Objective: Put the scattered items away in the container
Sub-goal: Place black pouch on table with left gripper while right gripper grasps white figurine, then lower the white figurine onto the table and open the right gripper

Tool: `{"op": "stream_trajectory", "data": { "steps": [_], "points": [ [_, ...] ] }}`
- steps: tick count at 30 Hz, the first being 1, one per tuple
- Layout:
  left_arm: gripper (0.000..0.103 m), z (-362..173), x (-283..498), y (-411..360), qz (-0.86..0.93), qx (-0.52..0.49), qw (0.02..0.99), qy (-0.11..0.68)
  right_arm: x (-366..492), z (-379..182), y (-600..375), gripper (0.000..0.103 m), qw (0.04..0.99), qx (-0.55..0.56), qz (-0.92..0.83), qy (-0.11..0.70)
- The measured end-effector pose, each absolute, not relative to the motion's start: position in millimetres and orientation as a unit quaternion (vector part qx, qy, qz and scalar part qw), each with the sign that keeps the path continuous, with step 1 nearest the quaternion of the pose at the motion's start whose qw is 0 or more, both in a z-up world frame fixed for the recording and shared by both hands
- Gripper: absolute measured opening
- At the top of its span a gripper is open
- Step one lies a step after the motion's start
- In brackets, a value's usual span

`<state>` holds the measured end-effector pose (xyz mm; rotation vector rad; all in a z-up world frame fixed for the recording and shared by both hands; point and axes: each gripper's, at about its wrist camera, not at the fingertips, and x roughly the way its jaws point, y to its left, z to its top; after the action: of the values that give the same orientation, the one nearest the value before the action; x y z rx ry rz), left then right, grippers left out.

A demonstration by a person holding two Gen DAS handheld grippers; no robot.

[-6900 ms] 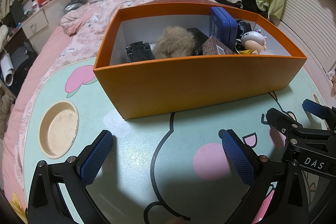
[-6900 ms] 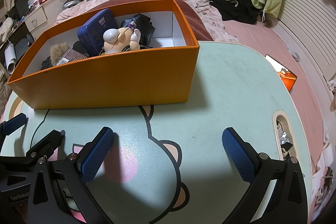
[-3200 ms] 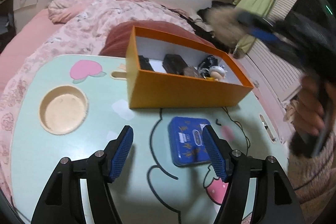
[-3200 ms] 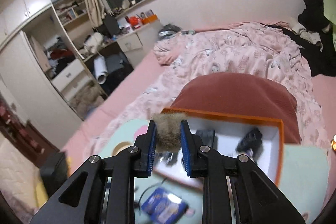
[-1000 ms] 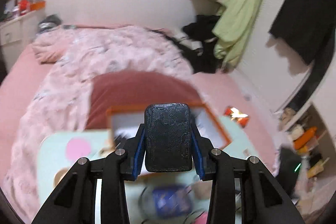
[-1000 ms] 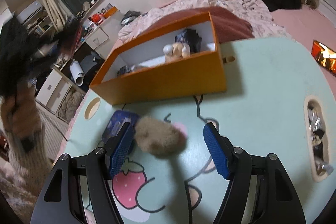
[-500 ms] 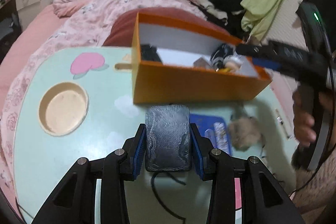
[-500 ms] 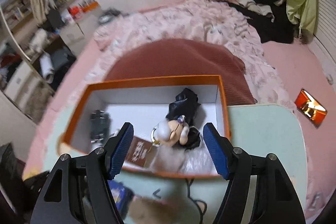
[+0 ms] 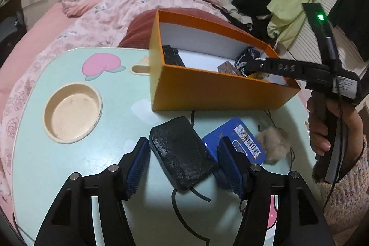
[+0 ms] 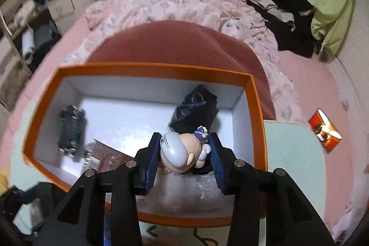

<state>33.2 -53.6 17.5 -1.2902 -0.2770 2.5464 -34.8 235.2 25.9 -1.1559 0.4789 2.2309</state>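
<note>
Two hand-held grippers: left (image 9: 184, 161) just opening, jaws apart around black case (image 9: 182, 153) lying before orange box (image 9: 214, 90), right (image 10: 184, 159) just closing, straddling doll (image 10: 182, 152) inside box.

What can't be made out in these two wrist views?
- Right wrist: whether the right gripper, jaws just closing around the figurine, presses it yet; its pads hide the contact.
- Right wrist: dark object at the orange box's left end; motion blur.
- Left wrist: blue tin's left side; the black case overlaps it.
</note>
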Motion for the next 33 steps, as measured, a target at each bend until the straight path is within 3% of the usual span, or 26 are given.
{"op": "stream_trajectory", "data": {
  "steps": [10,14,27,28,31,33],
  "points": [
    [0.064,33.3,33.8,-62.9,0.890,-0.416,0.145,-0.120,22.7,99.4,226.5,0.042,0.213,-0.263,0.910,0.240],
    [0.067,38.3,32.5,-64.3,0.891,-0.414,0.142,-0.121,51.0,108.7,220.1,0.042,0.188,-0.252,0.916,0.249],
    [0.071,59.8,17.5,-49.0,0.890,-0.402,0.175,-0.126,79.8,-5.1,218.7,0.043,0.175,-0.344,0.862,0.329],
    [0.072,59.2,15.4,-45.1,0.887,-0.409,0.176,-0.126,79.1,-11.6,219.0,0.045,0.163,-0.326,0.865,0.345],
    [0.072,60.2,10.0,-33.5,0.879,-0.419,0.188,-0.127,80.9,-10.6,224.9,0.067,0.162,-0.301,0.865,0.367],
    [0.072,67.0,6.8,-24.3,0.879,-0.416,0.200,-0.121,84.3,-5.0,225.3,0.068,0.172,-0.286,0.870,0.362]
  ]
}}
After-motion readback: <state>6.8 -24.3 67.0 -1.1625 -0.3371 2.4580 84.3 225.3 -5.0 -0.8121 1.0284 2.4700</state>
